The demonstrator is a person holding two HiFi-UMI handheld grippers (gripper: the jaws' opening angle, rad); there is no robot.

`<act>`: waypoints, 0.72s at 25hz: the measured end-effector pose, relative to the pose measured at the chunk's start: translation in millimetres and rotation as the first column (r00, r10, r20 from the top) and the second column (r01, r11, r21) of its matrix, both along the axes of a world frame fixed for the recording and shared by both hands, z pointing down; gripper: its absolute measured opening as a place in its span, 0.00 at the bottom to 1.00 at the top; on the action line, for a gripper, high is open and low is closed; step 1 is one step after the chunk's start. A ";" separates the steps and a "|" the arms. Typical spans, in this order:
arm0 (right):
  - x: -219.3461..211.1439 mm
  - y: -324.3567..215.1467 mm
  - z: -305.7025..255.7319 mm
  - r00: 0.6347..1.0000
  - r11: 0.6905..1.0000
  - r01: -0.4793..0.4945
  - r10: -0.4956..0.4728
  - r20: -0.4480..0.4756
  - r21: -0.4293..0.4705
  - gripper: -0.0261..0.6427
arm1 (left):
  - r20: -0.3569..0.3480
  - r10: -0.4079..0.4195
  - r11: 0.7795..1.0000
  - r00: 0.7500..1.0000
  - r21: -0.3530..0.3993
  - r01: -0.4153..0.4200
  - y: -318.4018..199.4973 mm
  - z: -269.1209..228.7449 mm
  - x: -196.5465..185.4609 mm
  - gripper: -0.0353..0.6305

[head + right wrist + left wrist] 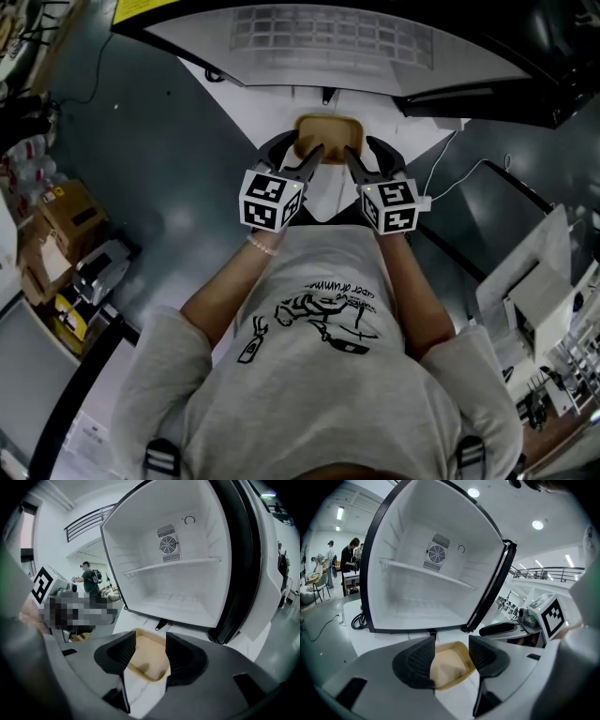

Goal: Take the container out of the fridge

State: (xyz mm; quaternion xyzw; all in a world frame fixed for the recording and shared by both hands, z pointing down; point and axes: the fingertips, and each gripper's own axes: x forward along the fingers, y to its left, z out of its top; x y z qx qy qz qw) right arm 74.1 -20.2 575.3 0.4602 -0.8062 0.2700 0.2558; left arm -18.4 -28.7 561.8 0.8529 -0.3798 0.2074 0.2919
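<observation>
Before the open, empty fridge (436, 569), on the white table (370, 641): the left tool (451, 648), jaws apart and pressing nothing, hovers at the near left rim of the tan container (328, 136). It sits level, mouth up, with its long axis running side to side along the fridge front, and the right tool (150, 645), likewise open, is at the near right rim. Judged stage: the container is already out and set down, so the next move calls only for drawing both tools clear without nudging it.

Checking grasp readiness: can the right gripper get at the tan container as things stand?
Likely yes: the right gripper has its jaws open astride the tan container, which sits outside the fridge; nothing blocks it.
</observation>
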 end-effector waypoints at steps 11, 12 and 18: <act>-2.7 -10.2 -52.0 0.998 0.997 0.029 -0.032 0.051 0.066 0.25 | -0.072 0.061 0.996 0.995 0.069 -0.056 -10.2 -54.5 15.7 0.30; -3.7 -11.2 -57.4 0.998 0.997 0.031 -0.035 0.056 0.073 0.24 | -0.084 0.069 0.995 0.994 0.076 -0.063 -10.4 -59.2 17.1 0.29; -8.4 -17.1 -91.3 0.994 0.992 0.051 -0.062 0.086 0.116 0.17 | -0.131 0.111 0.989 0.985 0.116 -0.096 -11.3 -88.1 24.1 0.23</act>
